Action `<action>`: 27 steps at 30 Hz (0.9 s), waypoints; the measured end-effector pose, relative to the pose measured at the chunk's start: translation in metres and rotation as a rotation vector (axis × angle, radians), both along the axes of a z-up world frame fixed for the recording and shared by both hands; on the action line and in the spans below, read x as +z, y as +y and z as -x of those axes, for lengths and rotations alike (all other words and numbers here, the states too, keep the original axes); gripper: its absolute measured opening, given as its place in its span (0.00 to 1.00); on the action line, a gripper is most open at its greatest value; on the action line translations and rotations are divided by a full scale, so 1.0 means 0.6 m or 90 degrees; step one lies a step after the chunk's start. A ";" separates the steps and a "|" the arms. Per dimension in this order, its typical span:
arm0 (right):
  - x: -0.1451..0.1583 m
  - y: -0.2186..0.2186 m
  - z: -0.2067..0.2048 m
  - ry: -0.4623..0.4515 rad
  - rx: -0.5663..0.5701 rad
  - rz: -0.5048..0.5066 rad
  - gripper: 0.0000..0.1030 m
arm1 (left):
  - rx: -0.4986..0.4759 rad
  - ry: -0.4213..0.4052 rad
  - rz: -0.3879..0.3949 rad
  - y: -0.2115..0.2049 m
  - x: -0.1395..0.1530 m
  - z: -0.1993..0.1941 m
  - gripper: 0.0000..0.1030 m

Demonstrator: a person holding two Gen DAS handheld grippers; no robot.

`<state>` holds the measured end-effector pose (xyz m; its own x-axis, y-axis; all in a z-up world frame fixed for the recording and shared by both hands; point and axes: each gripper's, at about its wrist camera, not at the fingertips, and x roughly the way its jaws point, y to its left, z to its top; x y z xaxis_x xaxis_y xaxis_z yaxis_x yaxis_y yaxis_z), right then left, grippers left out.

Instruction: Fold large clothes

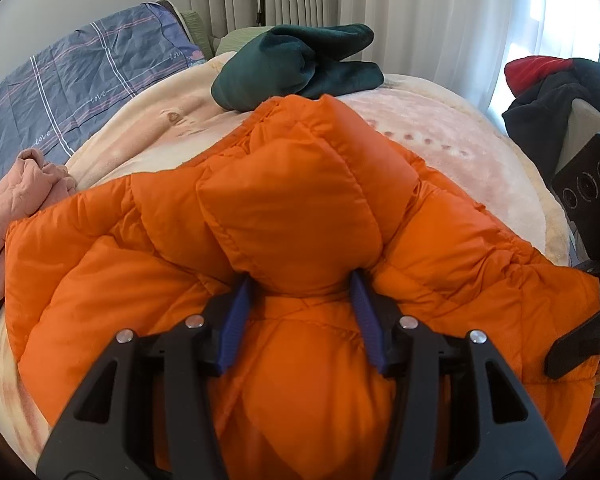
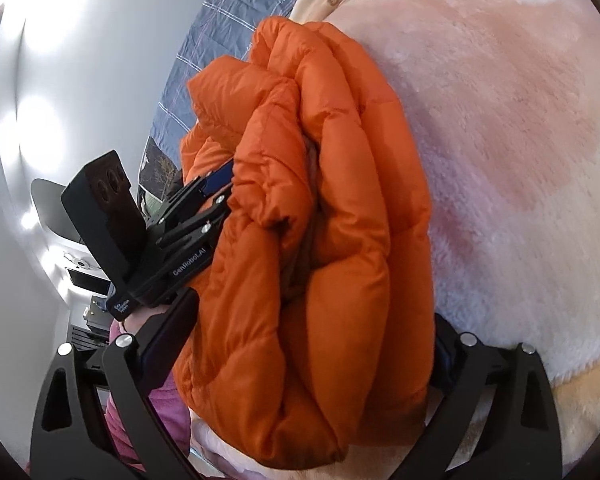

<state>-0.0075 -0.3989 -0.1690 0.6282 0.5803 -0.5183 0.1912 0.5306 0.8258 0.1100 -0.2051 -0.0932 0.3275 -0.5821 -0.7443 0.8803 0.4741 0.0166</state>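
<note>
My left gripper point(image 1: 302, 312) has its blue pads point(image 1: 238, 316) clamped on a puffy fold of the orange down jacket point(image 1: 284, 200), which fills the centre and lower half of the left wrist view and lies bundled on the pale pink fleece blanket point(image 1: 452, 152). In the right wrist view the jacket runs from upper centre down to the bottom, and my right gripper point(image 2: 300, 356) straddles its thick folded edge with the fingers spread wide; whether the pads press the fabric I cannot tell (the jacket hides both tips). A dark green garment point(image 1: 300, 68) sits at the top centre of the left view, beyond the jacket, with a blue checked quilt point(image 1: 72, 80) at upper left.
</note>
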 end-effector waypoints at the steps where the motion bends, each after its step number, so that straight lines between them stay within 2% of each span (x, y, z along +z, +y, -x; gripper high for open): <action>1: -0.002 0.001 0.000 -0.004 -0.002 -0.001 0.91 | 0.000 0.000 0.000 0.000 0.000 0.000 0.50; 6: -0.005 -0.006 0.005 -0.013 0.001 0.005 0.78 | 0.000 0.000 0.000 0.000 0.000 0.001 0.50; 10: -0.017 -0.022 0.010 0.002 -0.001 0.011 0.65 | 0.001 -0.003 0.000 0.002 0.001 0.001 0.50; 17: -0.018 -0.011 0.002 0.024 0.007 0.066 0.57 | 0.002 -0.017 -0.006 -0.004 0.004 0.005 0.50; 24: -0.021 -0.006 0.006 0.017 0.006 0.077 0.52 | 0.007 -0.039 -0.010 -0.007 0.010 0.015 0.50; 27: -0.025 0.004 0.006 0.018 0.004 0.079 0.51 | 0.018 -0.036 0.011 0.006 0.028 0.017 0.59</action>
<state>-0.0108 -0.3968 -0.1842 0.6086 0.5147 -0.6039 0.2094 0.6299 0.7479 0.0997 -0.2015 -0.0765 0.3855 -0.5845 -0.7140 0.8643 0.4997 0.0576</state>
